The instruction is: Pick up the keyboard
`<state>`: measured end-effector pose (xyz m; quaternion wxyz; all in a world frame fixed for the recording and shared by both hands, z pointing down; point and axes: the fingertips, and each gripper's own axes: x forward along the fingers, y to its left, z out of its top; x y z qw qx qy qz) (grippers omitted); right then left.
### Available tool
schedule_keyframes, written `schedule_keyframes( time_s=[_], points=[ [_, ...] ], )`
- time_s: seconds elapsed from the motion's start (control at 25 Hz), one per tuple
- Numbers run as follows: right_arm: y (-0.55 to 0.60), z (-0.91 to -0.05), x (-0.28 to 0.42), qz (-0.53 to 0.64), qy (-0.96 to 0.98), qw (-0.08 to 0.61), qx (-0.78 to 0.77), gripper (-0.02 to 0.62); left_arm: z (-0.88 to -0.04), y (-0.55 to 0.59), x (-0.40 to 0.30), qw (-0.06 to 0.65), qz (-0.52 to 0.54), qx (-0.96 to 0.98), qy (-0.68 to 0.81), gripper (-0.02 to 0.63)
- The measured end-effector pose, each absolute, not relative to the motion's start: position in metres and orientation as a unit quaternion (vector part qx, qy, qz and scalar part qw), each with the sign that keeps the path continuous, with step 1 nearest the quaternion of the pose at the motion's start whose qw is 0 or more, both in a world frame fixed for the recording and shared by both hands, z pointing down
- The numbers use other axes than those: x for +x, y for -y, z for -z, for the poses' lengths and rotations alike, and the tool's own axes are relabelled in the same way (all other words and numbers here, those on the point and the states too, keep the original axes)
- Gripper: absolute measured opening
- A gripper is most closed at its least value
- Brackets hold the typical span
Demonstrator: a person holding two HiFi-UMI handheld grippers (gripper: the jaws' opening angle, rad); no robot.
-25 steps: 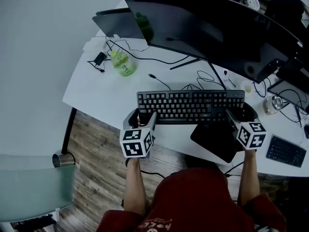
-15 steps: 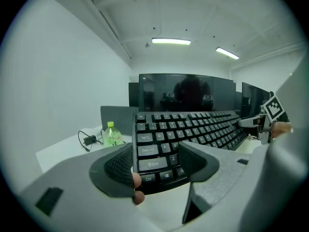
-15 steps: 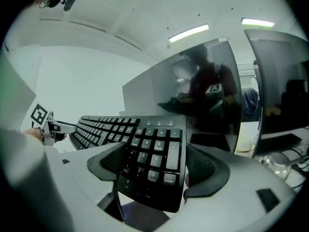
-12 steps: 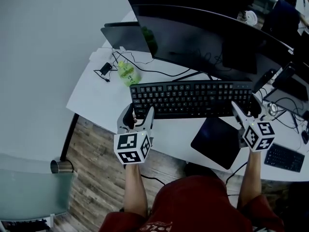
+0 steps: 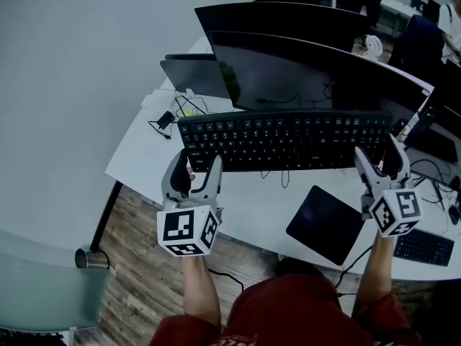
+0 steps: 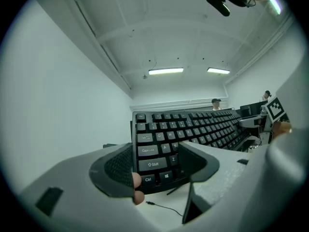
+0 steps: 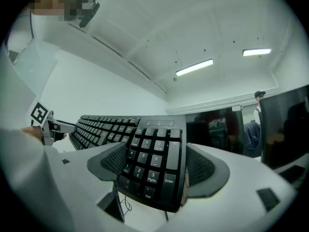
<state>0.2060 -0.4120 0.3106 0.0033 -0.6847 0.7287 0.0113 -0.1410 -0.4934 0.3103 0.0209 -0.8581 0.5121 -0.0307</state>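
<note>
The keyboard [image 5: 284, 140] is held at its two ends, in front of the wide monitor [image 5: 317, 71] and above the white desk [image 5: 144, 161]. It seems to be lifted off the desk, but the head view does not show the gap clearly.

The left gripper [image 5: 194, 169] has its jaws closed on the left end. In the left gripper view the keyboard [image 6: 183, 129] stands between the jaws at the Ctrl and Shift keys, with both pads touching it.

The right gripper [image 5: 380, 161] has its jaws closed on the right end. In the right gripper view the number keys [image 7: 154, 158] fill the space between the jaws.

A thin cable [image 5: 284, 177] hangs under the keyboard. A black pad [image 5: 324, 222] lies on the desk between the two grippers, nearer the person.
</note>
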Motion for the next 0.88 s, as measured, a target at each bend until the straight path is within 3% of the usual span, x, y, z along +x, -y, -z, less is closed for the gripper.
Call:
schedule_keyframes(
  time_s=[0.36, 0.88],
  points=[
    [0.382, -0.221, 0.199, -0.135, -0.722, 0.079, -0.674, 0.383, -0.221, 0.459, -0.147, 0.124, -0.069, -0.845, -0.516, 0.291],
    [0.378, -0.218, 0.202, -0.15, -0.721, 0.085, -0.671, 0.384, -0.222, 0.454, -0.144, 0.131, -0.08, -0.841, -0.518, 0.291]
  ],
)
